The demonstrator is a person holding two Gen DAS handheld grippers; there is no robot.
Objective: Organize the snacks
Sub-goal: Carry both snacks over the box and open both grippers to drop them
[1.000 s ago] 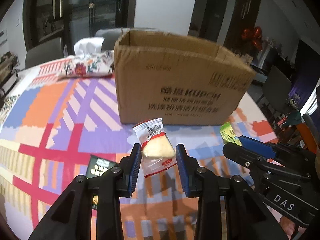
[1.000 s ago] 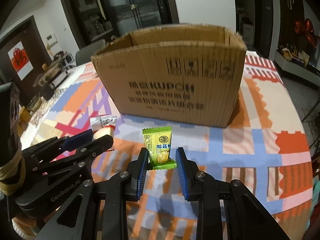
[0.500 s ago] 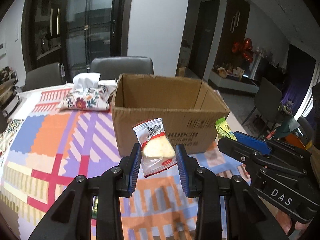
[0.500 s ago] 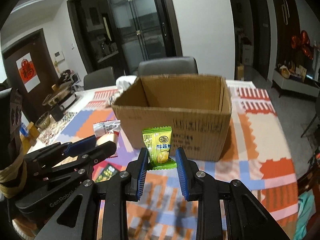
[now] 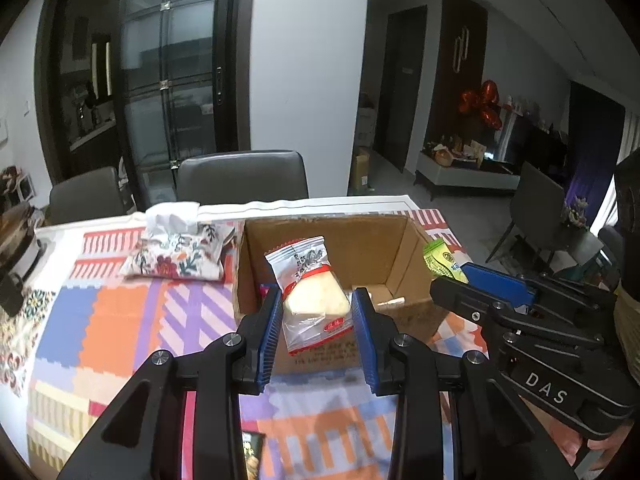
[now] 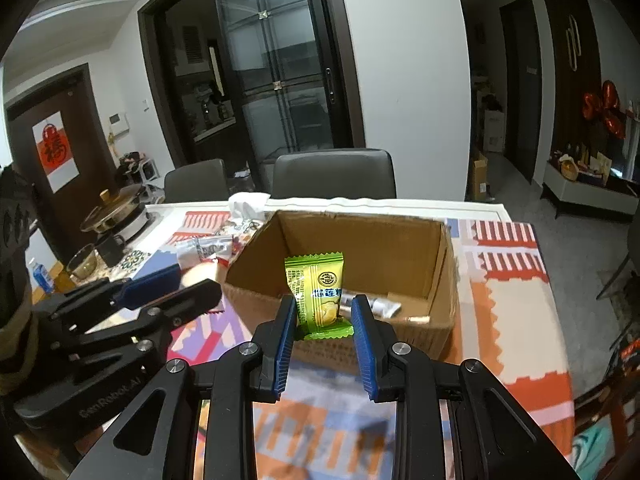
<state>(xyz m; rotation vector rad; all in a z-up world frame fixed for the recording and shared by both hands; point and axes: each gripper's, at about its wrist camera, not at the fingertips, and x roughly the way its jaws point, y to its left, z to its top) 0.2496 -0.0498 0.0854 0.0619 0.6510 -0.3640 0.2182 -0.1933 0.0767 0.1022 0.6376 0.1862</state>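
Note:
My left gripper [image 5: 318, 308] is shut on a clear, red-trimmed snack packet [image 5: 310, 286] with a pale cake inside, held above the near edge of the open cardboard box [image 5: 408, 252]. My right gripper [image 6: 325, 314] is shut on a green snack packet [image 6: 318, 292], also held over the box's [image 6: 440, 264] near edge. Each gripper shows in the other's view: the right one [image 5: 472, 280] with its green packet [image 5: 442, 260], the left one [image 6: 168, 280] with its clear packet [image 6: 204, 250]. Small wrapped items lie on the box floor [image 6: 384, 304].
A floral tissue pouch [image 5: 178, 250] lies left of the box on the patterned tablecloth [image 5: 100, 320]. A dark snack packet [image 5: 252, 452] lies near the front edge. A pot [image 6: 116, 212] and cups [image 6: 108, 248] stand at the far left. Chairs [image 6: 332, 176] stand behind the table.
Both grippers have risen with their packets from table level to above the box's rim, so the inside of the box now shows. Both grips are unchanged.

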